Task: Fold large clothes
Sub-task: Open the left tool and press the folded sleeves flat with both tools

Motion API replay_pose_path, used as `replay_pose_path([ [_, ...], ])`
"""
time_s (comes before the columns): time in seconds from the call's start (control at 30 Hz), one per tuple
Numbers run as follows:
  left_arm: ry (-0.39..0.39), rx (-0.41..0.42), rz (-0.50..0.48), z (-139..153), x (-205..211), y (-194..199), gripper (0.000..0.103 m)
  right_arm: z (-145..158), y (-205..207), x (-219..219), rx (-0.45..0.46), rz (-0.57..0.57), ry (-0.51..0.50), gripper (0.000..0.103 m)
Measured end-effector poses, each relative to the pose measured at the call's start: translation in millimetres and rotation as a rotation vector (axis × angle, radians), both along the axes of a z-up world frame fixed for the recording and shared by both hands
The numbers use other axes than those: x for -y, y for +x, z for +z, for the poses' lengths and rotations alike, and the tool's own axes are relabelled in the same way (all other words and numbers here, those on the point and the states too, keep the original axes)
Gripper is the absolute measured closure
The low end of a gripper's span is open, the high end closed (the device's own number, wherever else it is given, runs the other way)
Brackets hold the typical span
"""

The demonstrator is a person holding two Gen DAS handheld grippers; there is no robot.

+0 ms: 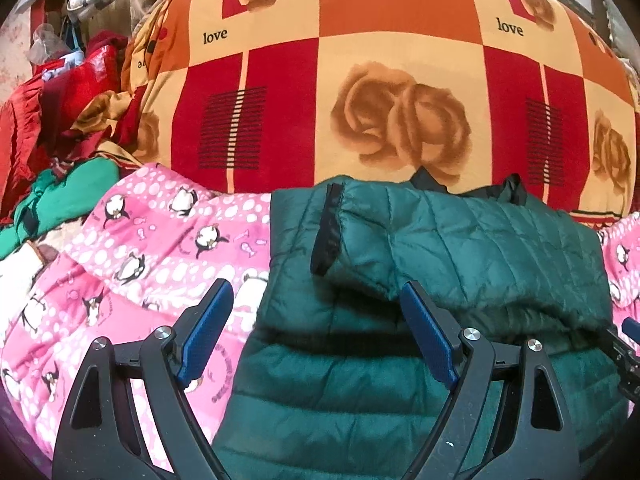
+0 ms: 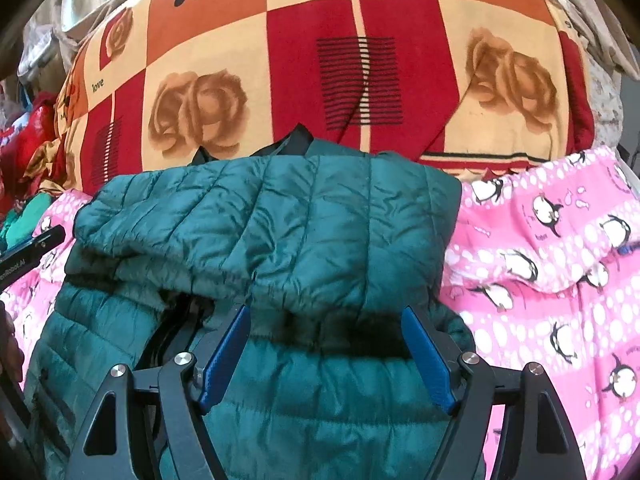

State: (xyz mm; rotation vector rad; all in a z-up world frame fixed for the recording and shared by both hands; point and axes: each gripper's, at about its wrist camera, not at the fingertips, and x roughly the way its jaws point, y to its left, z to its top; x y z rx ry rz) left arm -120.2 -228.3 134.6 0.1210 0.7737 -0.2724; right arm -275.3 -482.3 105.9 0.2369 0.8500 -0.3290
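A dark green quilted puffer jacket (image 1: 440, 248) lies on a pink penguin-print blanket (image 1: 132, 240), its sleeves folded across the body; one black-trimmed cuff (image 1: 326, 232) points left. My left gripper (image 1: 316, 300) is open and empty, hovering over the jacket's left edge. In the right wrist view the same jacket (image 2: 280, 220) fills the middle, with its black zipper opening (image 2: 172, 332) at lower left. My right gripper (image 2: 326, 324) is open and empty just above the folded sleeve's near edge. The left gripper's tip shows at the far left (image 2: 36, 244).
A large red, orange and cream rose-print quilt (image 1: 360, 80) is heaped behind the jacket. Red and green clothes (image 1: 60, 120) are piled at the left. The pink blanket extends right (image 2: 560, 260).
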Motion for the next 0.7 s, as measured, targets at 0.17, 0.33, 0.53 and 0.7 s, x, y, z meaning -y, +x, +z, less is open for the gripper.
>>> replay_pose_path([
  [0.17,-0.009,-0.032,-0.016,-4,-8,-16,0.017,-1,-11,-3,-0.013,-0.011,0.003,0.027],
  [0.33,-0.012,-0.079,-0.028,-13,-16,-29,0.017,-6,-20,-3,-0.03,-0.029,0.011,0.027],
  [0.53,-0.047,-0.141,-0.044,-18,-31,-42,0.017,-11,-35,-2,-0.053,-0.052,0.031,0.027],
  [0.7,-0.048,-0.176,-0.062,-21,-44,-55,0.017,-12,-49,-4,-0.064,-0.064,0.045,0.027],
])
